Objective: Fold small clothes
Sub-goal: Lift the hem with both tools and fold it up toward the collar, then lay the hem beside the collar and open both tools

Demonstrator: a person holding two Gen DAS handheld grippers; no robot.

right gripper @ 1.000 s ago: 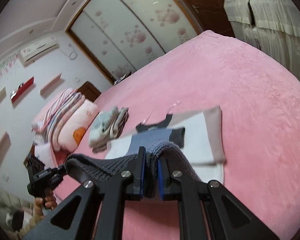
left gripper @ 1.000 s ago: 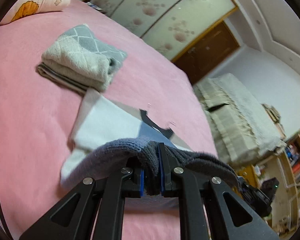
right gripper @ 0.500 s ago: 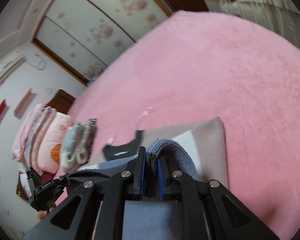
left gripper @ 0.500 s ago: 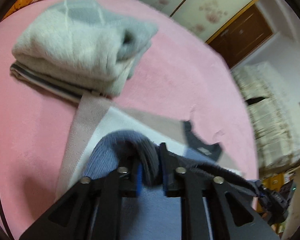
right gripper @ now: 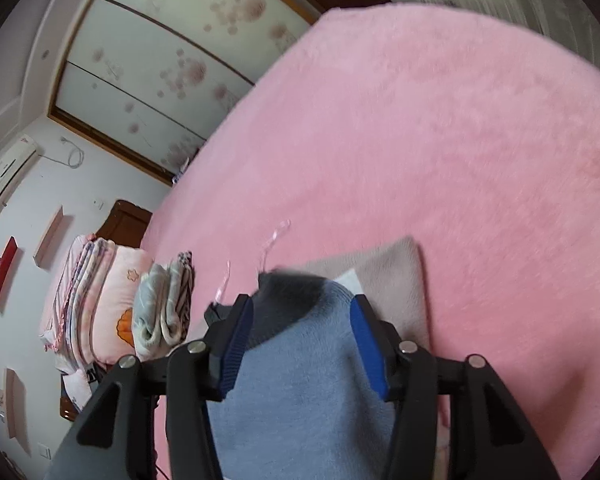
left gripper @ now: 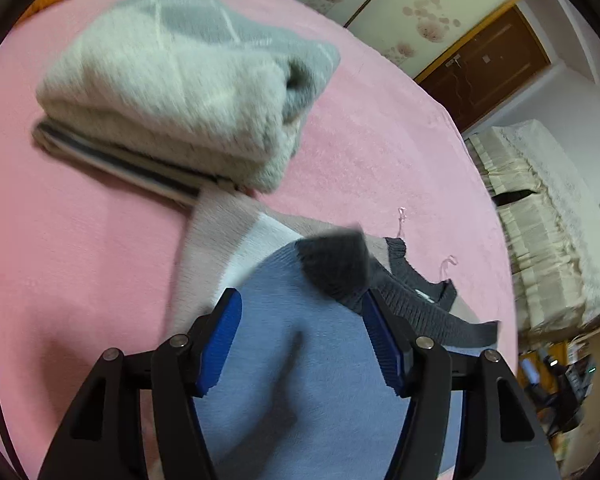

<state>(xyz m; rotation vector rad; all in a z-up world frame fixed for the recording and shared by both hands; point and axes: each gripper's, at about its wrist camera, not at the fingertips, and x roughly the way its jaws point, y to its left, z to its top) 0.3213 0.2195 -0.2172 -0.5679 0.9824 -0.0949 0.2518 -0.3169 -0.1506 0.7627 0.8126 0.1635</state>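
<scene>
Left tool [left gripper: 300,312]: jaws opening, blue ribbed pads w/ clear gaps to the cloth; the knit sweater [left gripper: 300,360] lies between them but isn't pinched. Right tool [right gripper: 302,318]: jaws opening too, pads apart, same sweater [right gripper: 300,380] between them, not clamped. Sweater is a soft fine knit laid flat on the pink bed [left gripper: 80,260], blue-grey panel on top, folded over a white block and a beige-taupe band that shows toward 11 o'clock in left wrist view and toward 1 o'clock in right wrist view. A dark charcoal cuff [left gripper: 336,264], coarser rib, slightly blurred, sits at the far end of the blue fold at 12 o'clock from the left tool; the charcoal ribbed neckline [left gripper: 420,304] curves at 2 o'clock, w/ a small label inside. Thin pink ribbon loops [left gripper: 448,262] lie on the bed just past the neckline. Bed cover is plush, short-pile fleece, even pink. At 11 o'clock in left wrist view: stack of folded clothes [left gripper: 180,92], a fluffy cream-and-grey diamond-pattern knit, thick and rounded at the fold, on top of a thin striped piece; its near corner is just beside the beige band, can't tell if touching. In right wrist view the same stack [right gripper: 164,308] is at 9 o'clock, next to folded pink quilts [right gripper: 96,304]. Wardrobe w/ glossy floral sliding doors [right gripper: 160,60] behind the bed.
</scene>
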